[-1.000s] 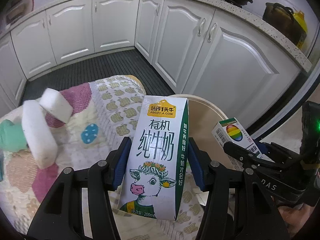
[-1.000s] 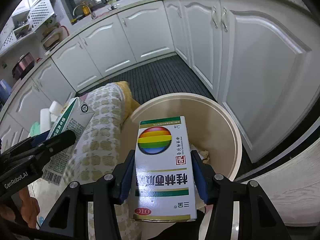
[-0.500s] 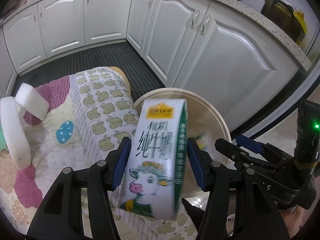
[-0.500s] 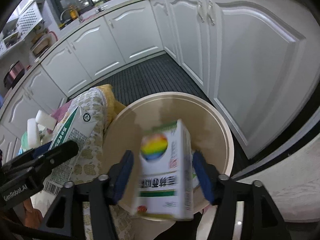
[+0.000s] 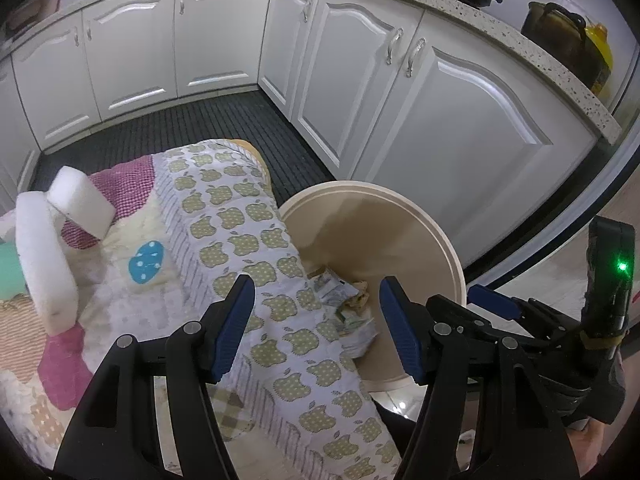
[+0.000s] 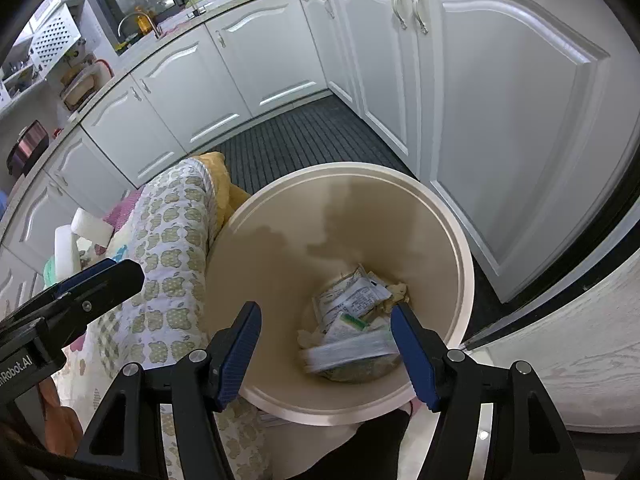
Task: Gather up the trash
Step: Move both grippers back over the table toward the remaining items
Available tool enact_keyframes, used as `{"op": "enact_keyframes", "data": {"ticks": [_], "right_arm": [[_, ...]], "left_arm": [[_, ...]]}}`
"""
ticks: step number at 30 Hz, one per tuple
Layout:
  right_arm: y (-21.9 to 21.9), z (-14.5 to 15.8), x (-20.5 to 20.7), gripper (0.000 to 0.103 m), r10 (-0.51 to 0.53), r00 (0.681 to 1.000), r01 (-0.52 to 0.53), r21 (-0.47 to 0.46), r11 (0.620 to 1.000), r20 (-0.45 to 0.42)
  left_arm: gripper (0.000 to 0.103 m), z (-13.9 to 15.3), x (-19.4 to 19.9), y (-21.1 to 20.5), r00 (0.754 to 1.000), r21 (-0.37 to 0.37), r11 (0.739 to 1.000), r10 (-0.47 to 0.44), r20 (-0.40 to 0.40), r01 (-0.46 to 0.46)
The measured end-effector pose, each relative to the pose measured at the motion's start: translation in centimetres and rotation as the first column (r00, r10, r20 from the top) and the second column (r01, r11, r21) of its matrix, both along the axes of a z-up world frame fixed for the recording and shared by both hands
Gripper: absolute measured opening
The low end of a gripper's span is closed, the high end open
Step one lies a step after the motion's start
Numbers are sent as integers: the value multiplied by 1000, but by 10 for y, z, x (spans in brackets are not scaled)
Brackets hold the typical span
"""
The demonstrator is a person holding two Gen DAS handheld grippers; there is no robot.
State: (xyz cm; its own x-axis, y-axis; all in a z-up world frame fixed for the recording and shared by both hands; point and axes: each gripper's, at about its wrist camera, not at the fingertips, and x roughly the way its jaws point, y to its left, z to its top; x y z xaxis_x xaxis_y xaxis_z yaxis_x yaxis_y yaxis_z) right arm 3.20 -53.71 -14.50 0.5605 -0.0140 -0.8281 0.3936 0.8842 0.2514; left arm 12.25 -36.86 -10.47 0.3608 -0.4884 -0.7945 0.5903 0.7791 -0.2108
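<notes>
Hovering both tools over the beige bin, I see the left hand-held gripper with its jaws apart and nothing between them, having just been opening; the right hand-held gripper has its jaws apart too, also freshly opened, with nothing in them. The trash pile lies at the bottom of the bin, cartons and crumpled wrappers together. My worry is what remains: two white foam blocks sit on the quilted cloth, and that cloth drapes right against the bin's rim. Reaching back, I could snag the fabric with a jaw and drag it, tipping the blocks off or nudging the bin. Soft foam may also squash and slip under a loose pinch.
</notes>
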Motion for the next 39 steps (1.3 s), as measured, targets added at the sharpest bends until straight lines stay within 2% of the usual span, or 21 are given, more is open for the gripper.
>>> {"op": "enact_keyframes", "data": {"ticks": [23,33,39], "right_arm": [[40,23,-3,66,64,998,-63,-30,998,30],[86,38,5,70,148,988,-144,-63,988,55],[108,41,10,70,185,981,-181,-70,981,58]], "left_arm": [[64,12,0,49,992,32,993,109,68,-112],[64,23,-4,94,977,50,982,174,119,-181],[64,26,-6,137,963,60,971,220,153,-231]]}}
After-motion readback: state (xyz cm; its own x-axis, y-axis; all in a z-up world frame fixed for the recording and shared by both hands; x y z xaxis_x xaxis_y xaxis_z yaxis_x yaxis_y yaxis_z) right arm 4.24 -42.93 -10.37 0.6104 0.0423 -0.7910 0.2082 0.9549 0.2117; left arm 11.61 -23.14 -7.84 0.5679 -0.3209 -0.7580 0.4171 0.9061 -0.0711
